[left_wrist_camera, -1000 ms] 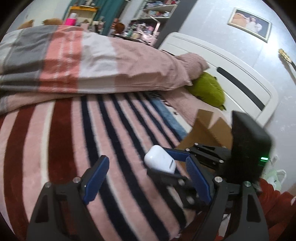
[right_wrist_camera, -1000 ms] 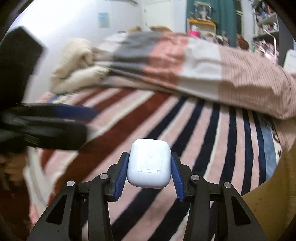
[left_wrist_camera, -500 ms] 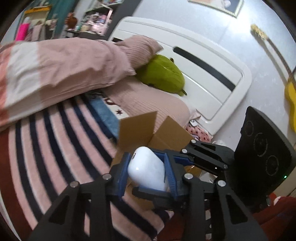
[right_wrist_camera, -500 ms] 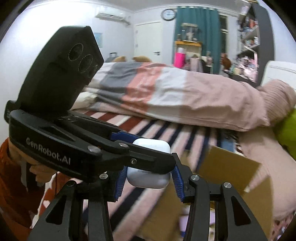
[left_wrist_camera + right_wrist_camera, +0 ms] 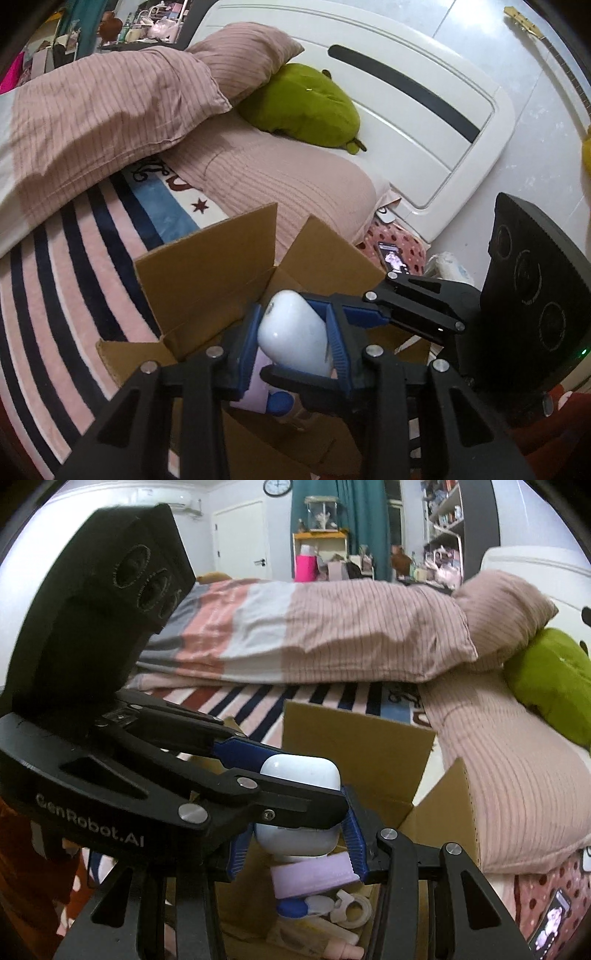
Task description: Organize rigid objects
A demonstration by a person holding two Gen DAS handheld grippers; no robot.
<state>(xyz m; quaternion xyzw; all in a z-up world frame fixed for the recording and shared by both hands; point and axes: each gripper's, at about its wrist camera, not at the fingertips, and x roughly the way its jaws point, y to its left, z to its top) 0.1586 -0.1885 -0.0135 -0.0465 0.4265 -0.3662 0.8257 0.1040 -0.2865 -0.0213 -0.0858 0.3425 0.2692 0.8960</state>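
A white earbud case (image 5: 291, 334) hangs over the open cardboard box (image 5: 207, 273). My left gripper (image 5: 295, 339) is shut on it, blue pads against both sides. My right gripper (image 5: 295, 834) sits around the same case (image 5: 301, 771); its right pad stands a little off the case, so I cannot tell if it still grips. The left gripper crosses in front of the case in the right wrist view. Inside the box (image 5: 354, 746) lie a lilac item (image 5: 314, 875), a blue-capped piece (image 5: 291, 908) and a tape ring (image 5: 351, 910).
The box stands at the edge of a striped blanket (image 5: 74, 266), beside a pink pillow (image 5: 295, 184). A green plush (image 5: 306, 103) lies by the white headboard (image 5: 406, 110). A folded duvet (image 5: 295, 627) lies behind. A phone (image 5: 391, 258) lies on spotted fabric.
Both grippers carried the case from above the blanket to over the open box. The left gripper, open a second ago, closed on the case held by the right.
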